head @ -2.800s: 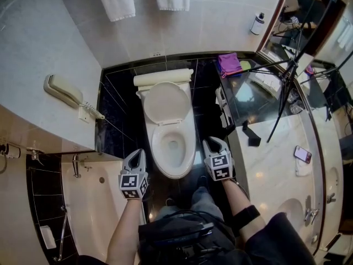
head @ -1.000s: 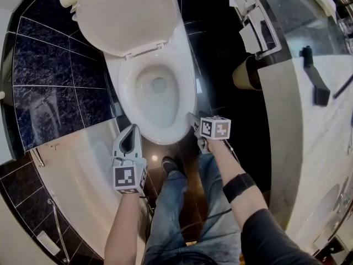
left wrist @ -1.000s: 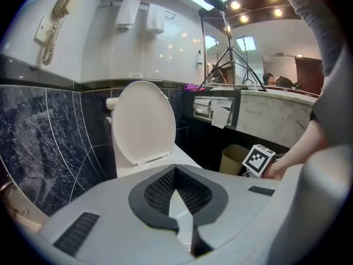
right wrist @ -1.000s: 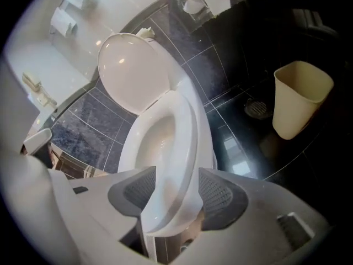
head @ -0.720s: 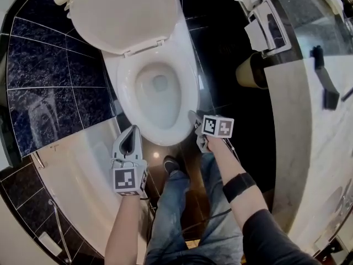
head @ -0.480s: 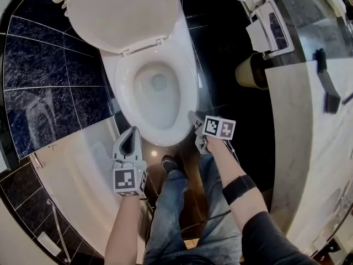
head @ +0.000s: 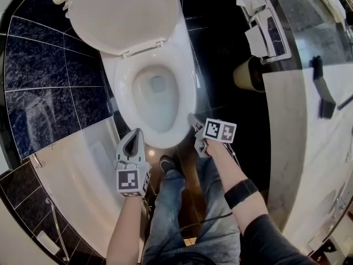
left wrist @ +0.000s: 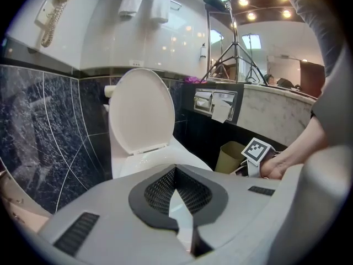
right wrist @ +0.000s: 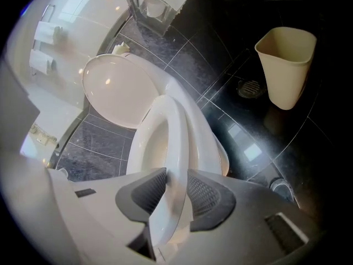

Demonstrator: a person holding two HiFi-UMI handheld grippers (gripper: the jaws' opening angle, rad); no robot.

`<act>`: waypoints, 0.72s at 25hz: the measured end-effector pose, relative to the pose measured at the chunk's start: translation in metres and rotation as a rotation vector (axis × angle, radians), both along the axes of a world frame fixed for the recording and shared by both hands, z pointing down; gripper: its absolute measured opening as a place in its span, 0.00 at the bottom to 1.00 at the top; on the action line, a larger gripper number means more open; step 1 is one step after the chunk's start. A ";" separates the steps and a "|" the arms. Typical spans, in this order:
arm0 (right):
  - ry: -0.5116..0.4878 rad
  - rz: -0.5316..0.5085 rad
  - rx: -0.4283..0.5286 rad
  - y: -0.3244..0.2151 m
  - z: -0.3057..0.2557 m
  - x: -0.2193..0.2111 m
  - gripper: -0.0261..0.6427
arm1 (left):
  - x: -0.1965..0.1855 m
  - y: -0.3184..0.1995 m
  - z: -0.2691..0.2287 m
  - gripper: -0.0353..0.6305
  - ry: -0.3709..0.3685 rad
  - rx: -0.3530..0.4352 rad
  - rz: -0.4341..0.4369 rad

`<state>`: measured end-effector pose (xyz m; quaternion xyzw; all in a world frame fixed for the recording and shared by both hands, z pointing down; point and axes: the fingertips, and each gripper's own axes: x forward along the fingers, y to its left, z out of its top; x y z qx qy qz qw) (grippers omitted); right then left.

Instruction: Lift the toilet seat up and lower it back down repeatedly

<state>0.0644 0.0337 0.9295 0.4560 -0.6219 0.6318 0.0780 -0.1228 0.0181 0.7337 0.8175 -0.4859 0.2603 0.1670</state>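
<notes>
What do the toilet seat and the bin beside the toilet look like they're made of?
Toilet seat: likely hard plastic, glossy white; thin moulded rim with soft highlights. Bin: probably matte beige plastic; thin uniform wall, no shine.

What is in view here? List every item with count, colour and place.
toilet seat: one, white, over the toilet bowl
lid: one, white, raised behind the seat
waste bin: one, beige, on the black floor
towels: two, white, hanging above the lid
wall phone: one, cream, left of the towels
tripod: one, black, beyond the bin
bathtub: one, white, left of the bowl
left gripper: one, grey, shut, empty, before the bowl
right gripper: one, grey, jaws have just been closing, now pressing the seat's front edge
</notes>
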 end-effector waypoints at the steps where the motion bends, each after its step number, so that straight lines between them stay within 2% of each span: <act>1: -0.003 -0.003 0.003 -0.001 -0.006 0.000 0.24 | 0.000 0.002 -0.003 0.05 0.003 -0.003 -0.006; 7: -0.026 -0.013 0.026 -0.008 -0.061 0.001 0.24 | -0.003 0.046 -0.014 0.05 0.015 -0.088 -0.035; 11: -0.030 -0.024 0.038 -0.020 -0.099 0.002 0.24 | -0.008 0.088 -0.010 0.05 0.012 -0.182 -0.060; 14: -0.040 -0.032 0.048 -0.031 -0.125 0.000 0.24 | -0.016 0.112 0.006 0.05 0.006 -0.254 -0.115; 16: -0.051 -0.035 0.060 -0.040 -0.143 -0.001 0.24 | -0.014 0.113 0.014 0.05 0.021 -0.283 -0.145; 18: -0.060 -0.039 0.075 -0.050 -0.161 -0.002 0.24 | -0.004 0.100 0.012 0.05 0.047 -0.281 -0.156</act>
